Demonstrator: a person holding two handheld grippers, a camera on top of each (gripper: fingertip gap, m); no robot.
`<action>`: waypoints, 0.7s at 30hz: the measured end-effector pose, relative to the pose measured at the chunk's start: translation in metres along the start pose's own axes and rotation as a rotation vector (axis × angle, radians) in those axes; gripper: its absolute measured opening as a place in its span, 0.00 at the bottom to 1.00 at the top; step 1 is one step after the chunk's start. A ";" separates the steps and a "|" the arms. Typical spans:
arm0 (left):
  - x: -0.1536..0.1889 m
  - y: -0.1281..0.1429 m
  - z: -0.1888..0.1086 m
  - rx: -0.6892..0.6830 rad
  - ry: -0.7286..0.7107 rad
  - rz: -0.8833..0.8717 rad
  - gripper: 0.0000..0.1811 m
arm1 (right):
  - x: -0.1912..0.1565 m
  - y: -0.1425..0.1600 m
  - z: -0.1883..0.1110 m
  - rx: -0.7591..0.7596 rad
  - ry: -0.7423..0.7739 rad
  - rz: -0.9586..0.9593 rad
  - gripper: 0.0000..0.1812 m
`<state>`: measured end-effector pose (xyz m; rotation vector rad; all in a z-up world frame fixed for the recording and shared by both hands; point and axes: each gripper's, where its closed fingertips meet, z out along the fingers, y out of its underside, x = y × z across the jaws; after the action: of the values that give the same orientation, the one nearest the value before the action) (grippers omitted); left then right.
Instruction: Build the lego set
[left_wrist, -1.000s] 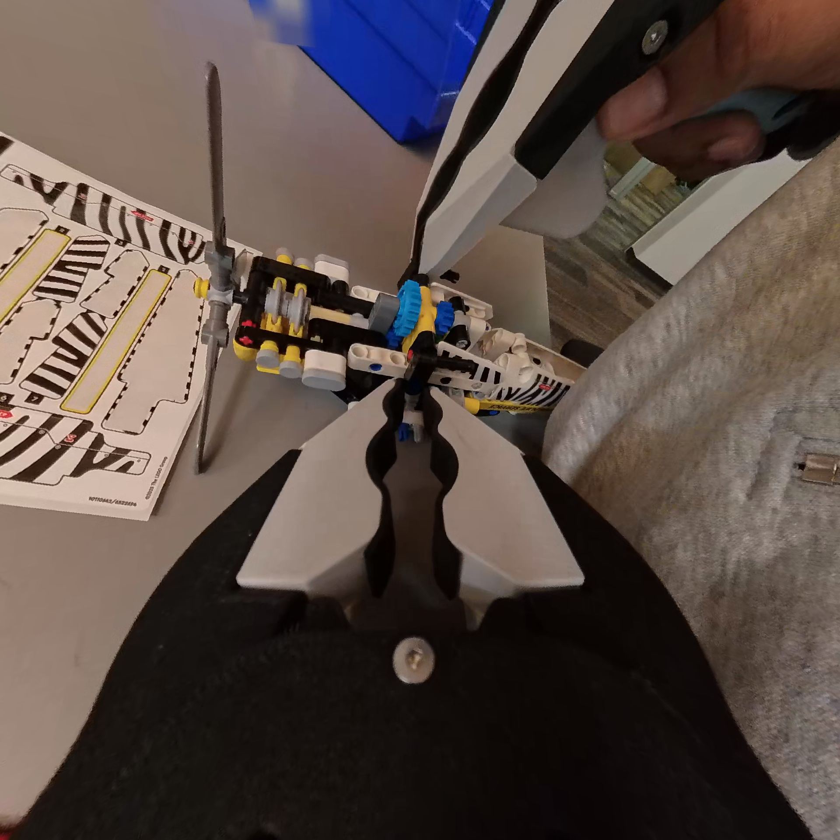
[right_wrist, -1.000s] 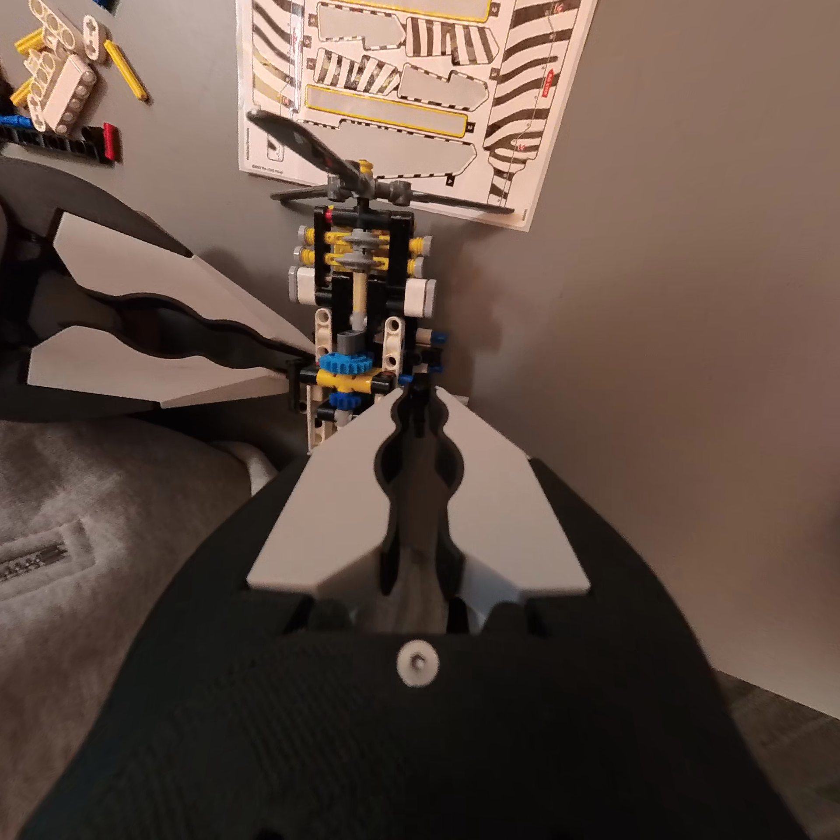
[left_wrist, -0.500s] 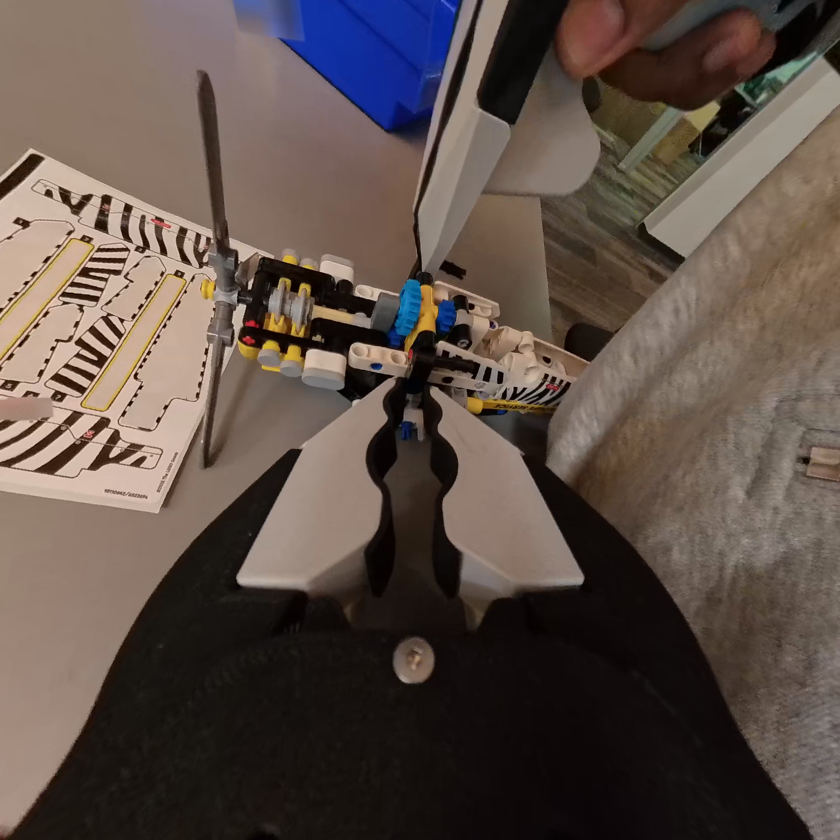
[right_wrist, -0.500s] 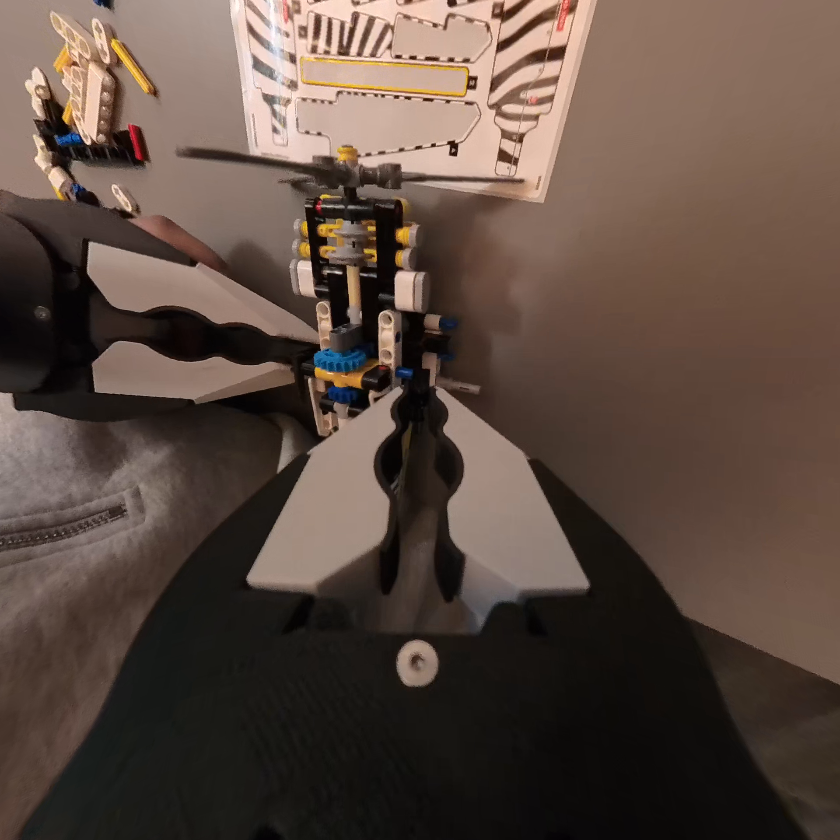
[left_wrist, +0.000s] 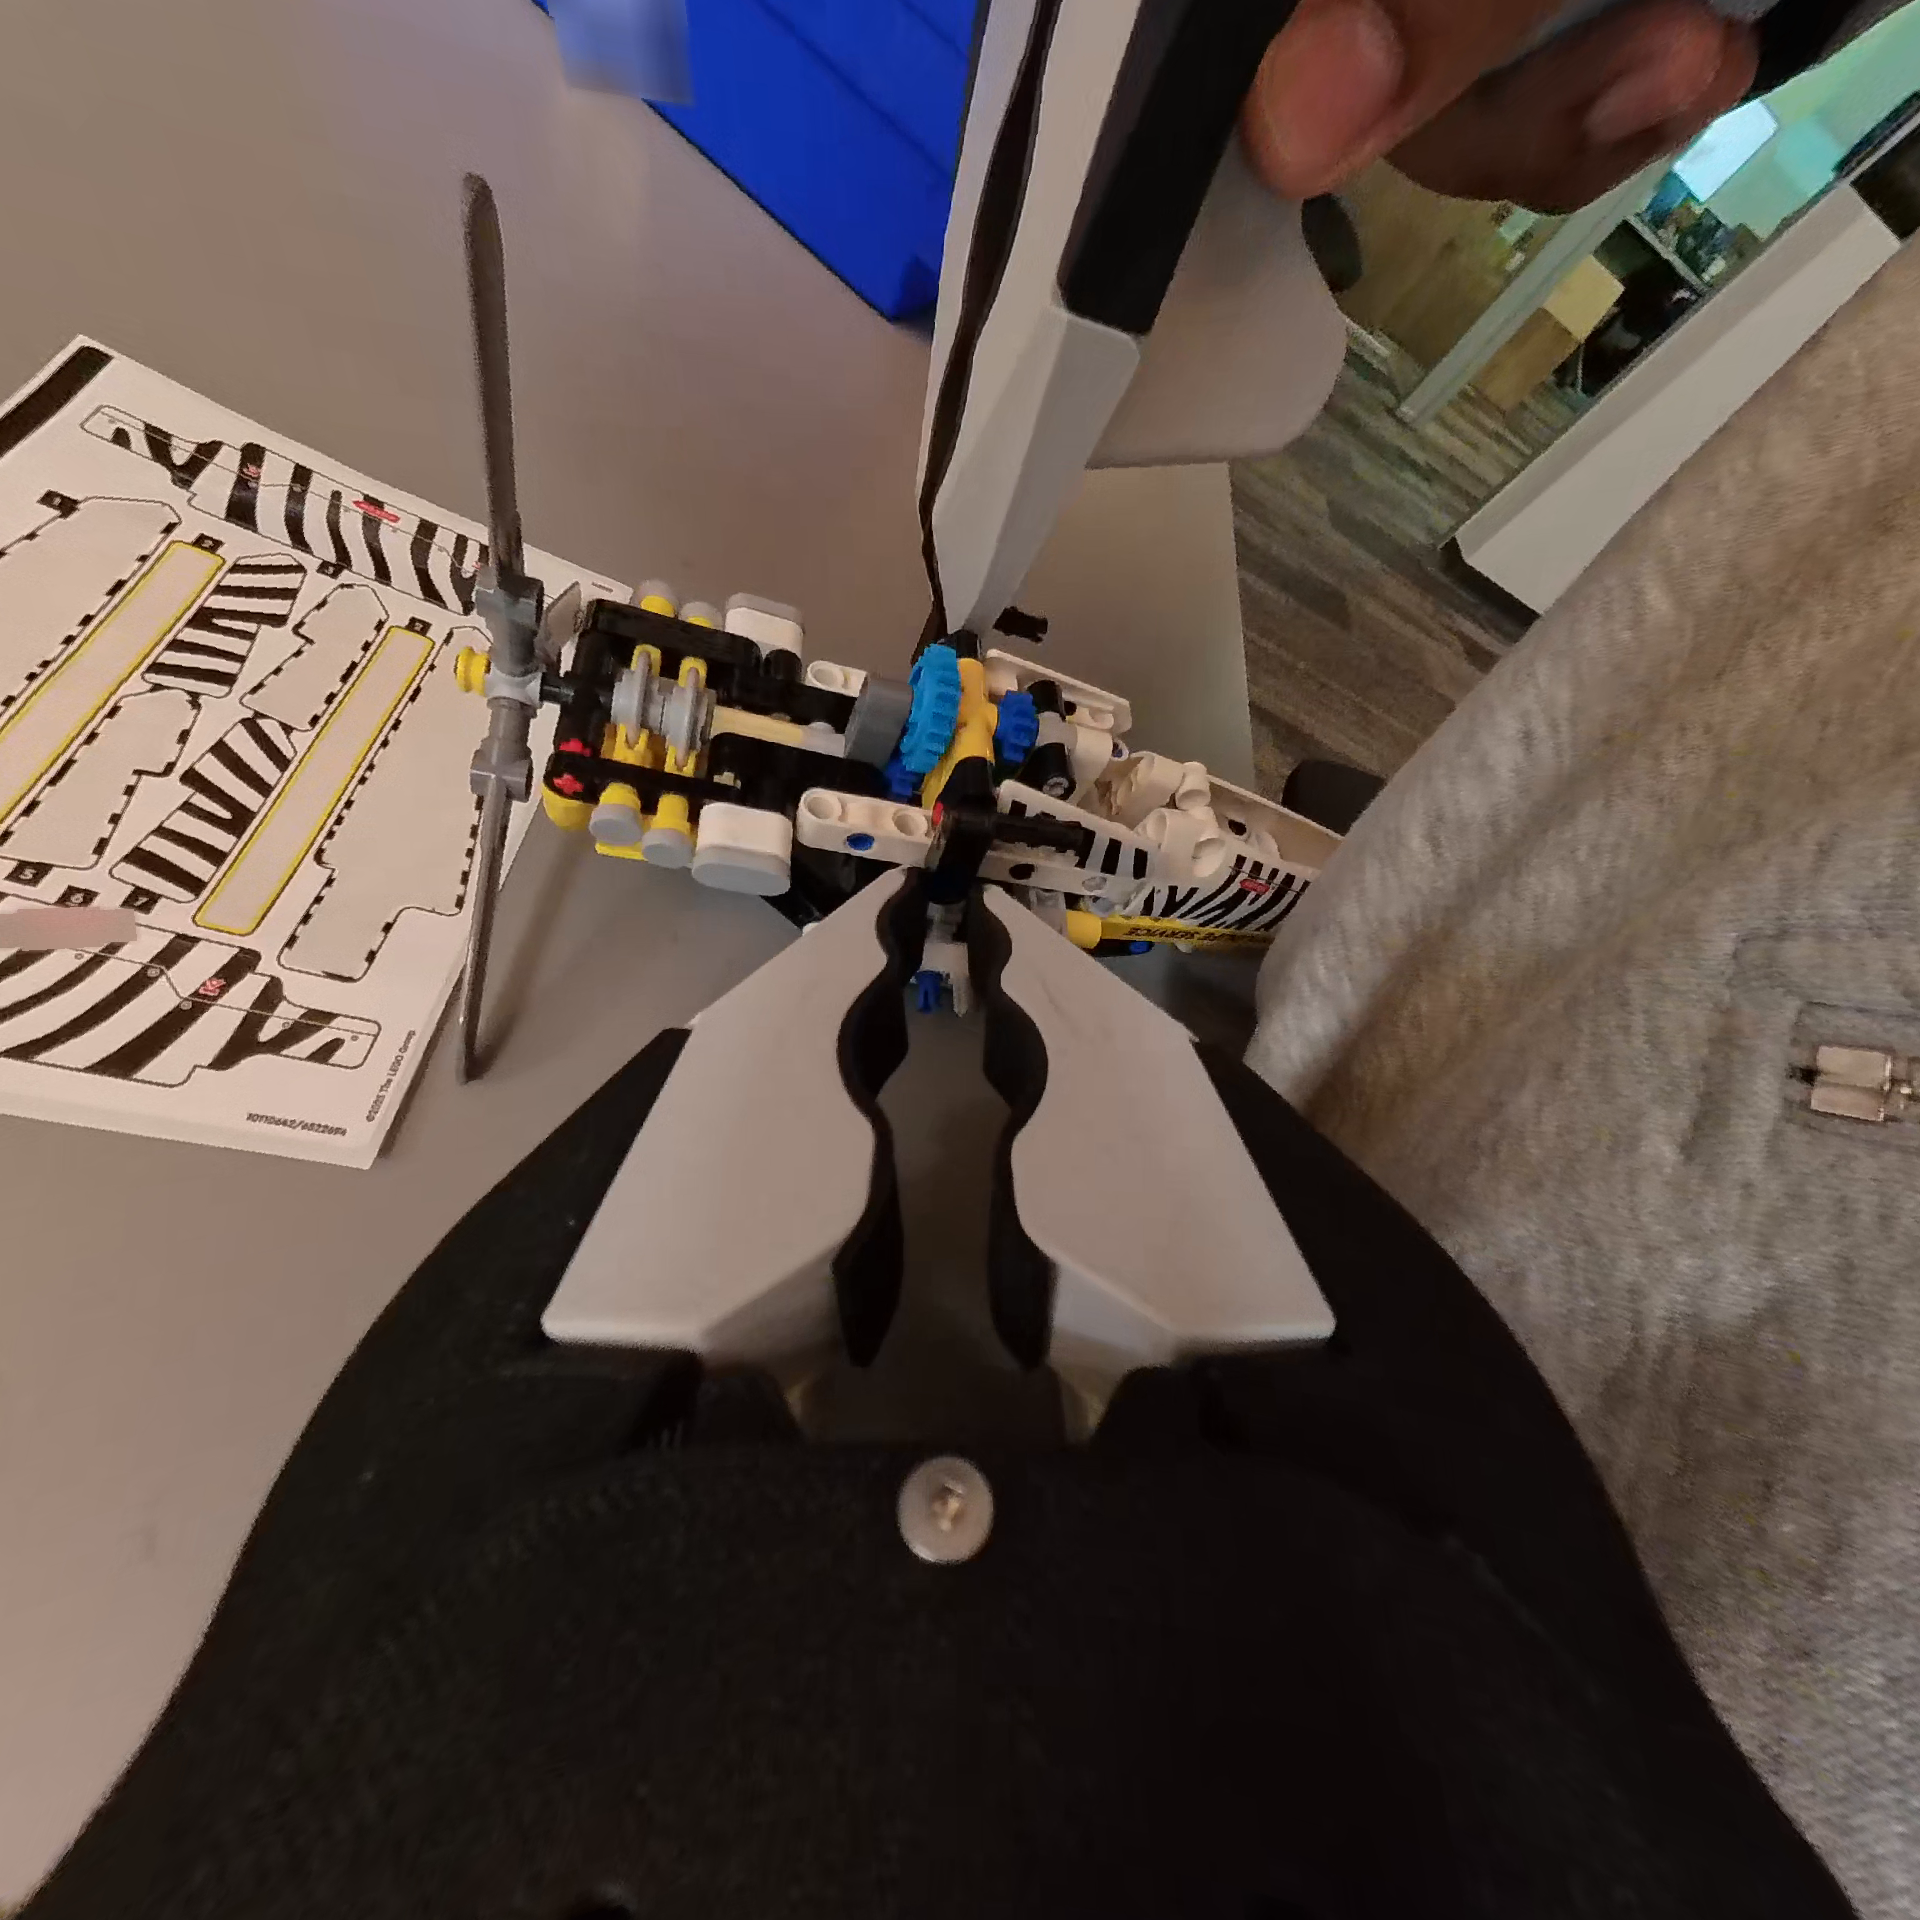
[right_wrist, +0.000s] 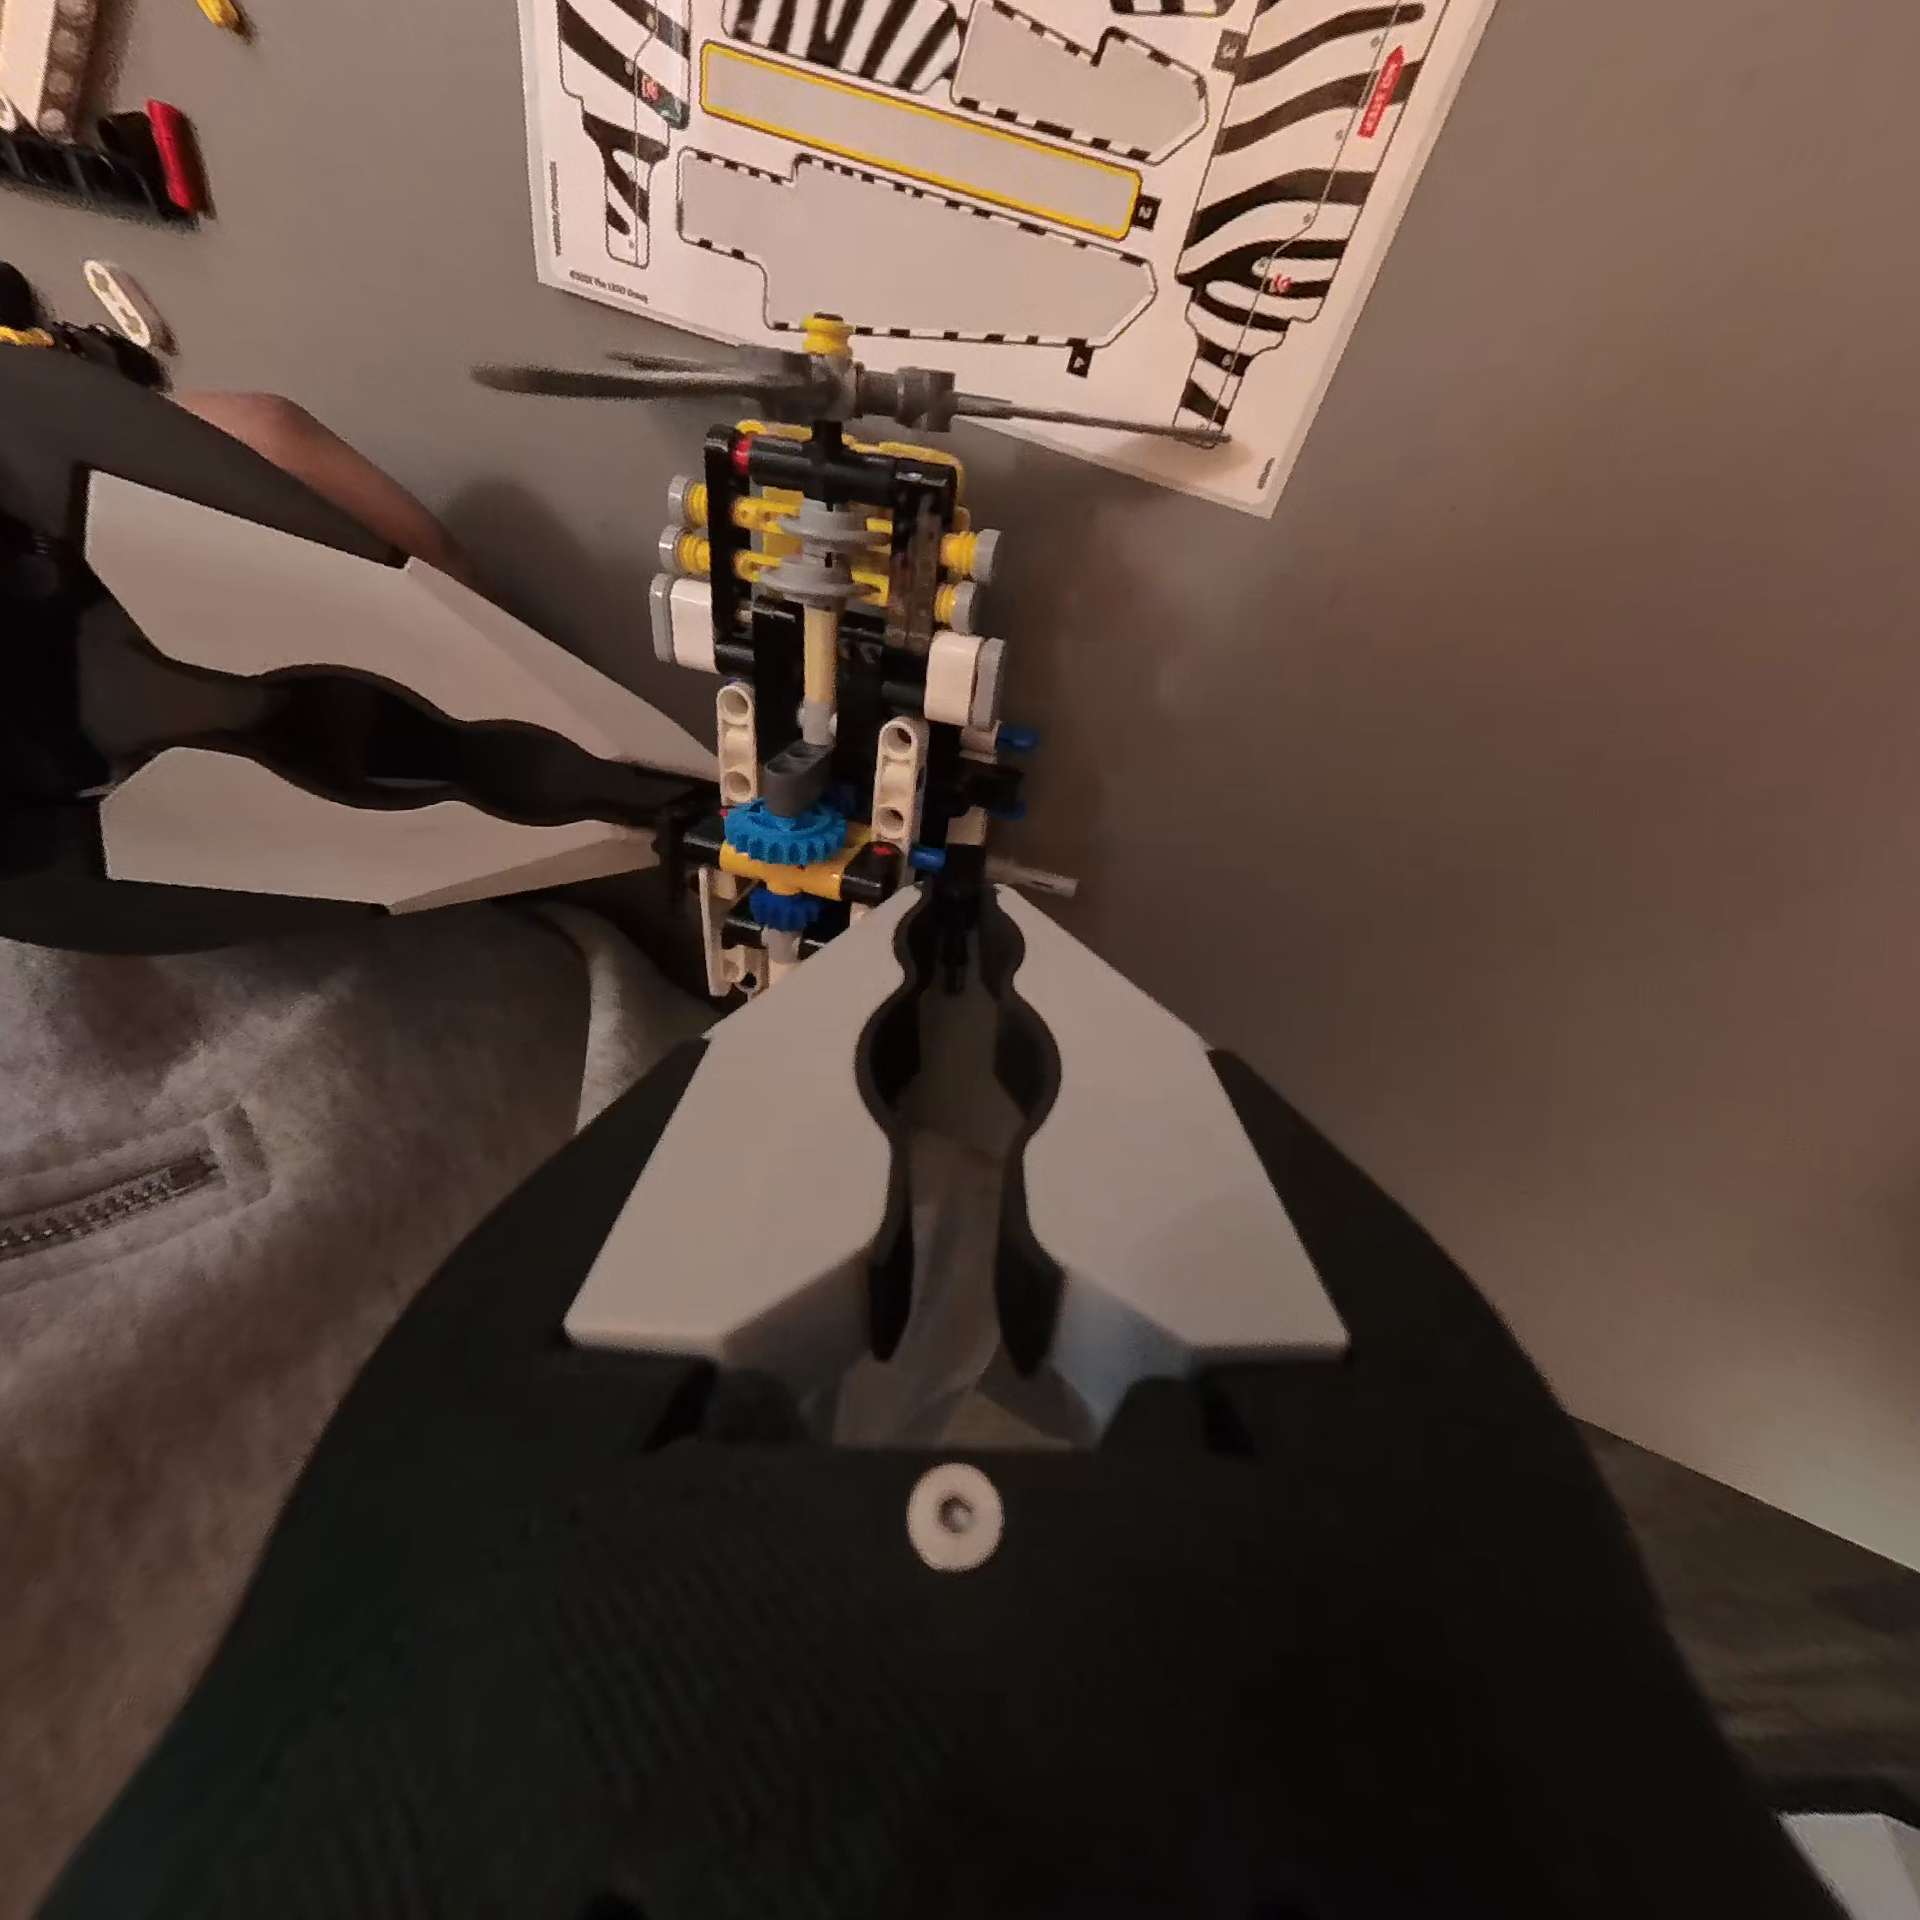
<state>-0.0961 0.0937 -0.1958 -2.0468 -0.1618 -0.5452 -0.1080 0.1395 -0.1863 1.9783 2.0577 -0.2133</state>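
A part-built lego helicopter (left_wrist: 727, 748), with a black and yellow frame, a blue gear (left_wrist: 930, 717), zebra-striped white panels and a grey rotor (left_wrist: 499, 520), is held on its side just above the grey table. My left gripper (left_wrist: 940, 904) is shut on the model's underside below the gear. My right gripper (left_wrist: 948, 613) comes down from above, shut on the opposite side. In the right wrist view the model (right_wrist: 831, 644) stands ahead. My right gripper (right_wrist: 956, 904) pinches a black part of it. The left gripper (right_wrist: 665, 821) grips from the left.
A zebra-pattern sticker sheet (left_wrist: 208, 727) lies on the table behind the rotor and shows in the right wrist view (right_wrist: 935, 156). A blue bin (left_wrist: 831, 135) stands at the back. Loose lego pieces (right_wrist: 125, 156) lie far left. A person's grey sweater (left_wrist: 1610, 1039) is close by.
The rotor has turned and is blurred in the right wrist view. The right gripper has swung more upright over the model. Both grippers and the model have shifted towards the sticker sheet.
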 end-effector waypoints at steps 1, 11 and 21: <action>0.000 0.000 0.000 0.000 -0.001 0.001 0.02 | 0.000 -0.001 0.000 0.001 -0.005 0.004 0.02; 0.003 0.002 0.001 -0.016 0.004 0.028 0.02 | -0.001 0.005 0.002 -0.025 -0.086 0.088 0.03; 0.000 0.000 0.000 0.001 -0.009 0.021 0.02 | -0.003 0.001 0.002 -0.066 -0.023 0.002 0.03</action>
<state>-0.0961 0.0940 -0.1958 -2.0484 -0.1458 -0.5233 -0.1066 0.1361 -0.1870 1.9299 2.0224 -0.1652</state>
